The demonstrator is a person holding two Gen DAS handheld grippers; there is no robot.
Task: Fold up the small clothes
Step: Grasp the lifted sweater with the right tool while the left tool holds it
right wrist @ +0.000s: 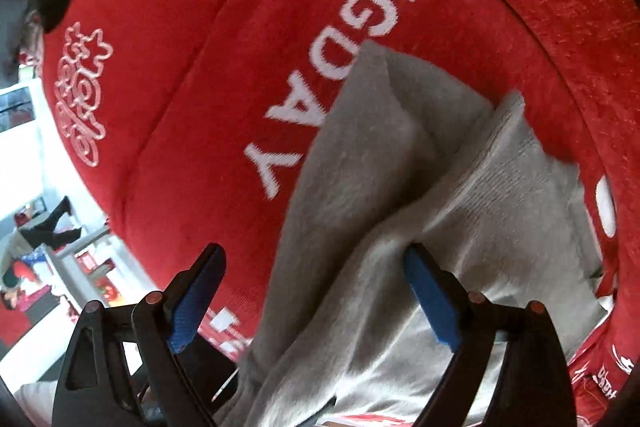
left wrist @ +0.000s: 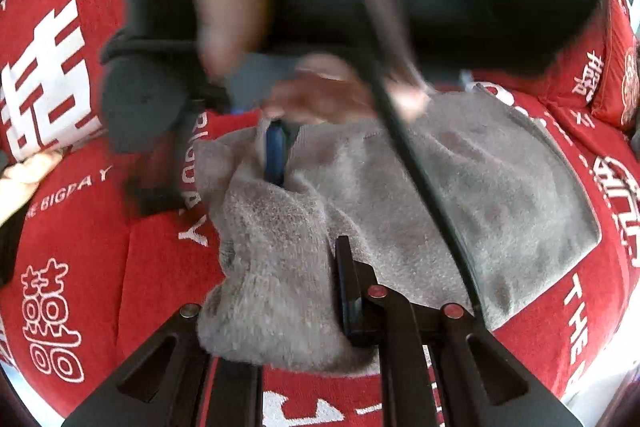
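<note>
Blurred hand (left wrist: 320,95) and right gripper (left wrist: 276,155)

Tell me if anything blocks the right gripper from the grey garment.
Nothing visible does. The right gripper is open directly over the grey garment, whose folded edge lies between its fingers on the red cover.

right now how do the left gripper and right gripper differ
The left gripper is shut on the grey garment; the right gripper is open, blue pads spread, clamping nothing. The left holds a bunched edge; the right hovers over a fold. Both point down over the red cover.
</note>
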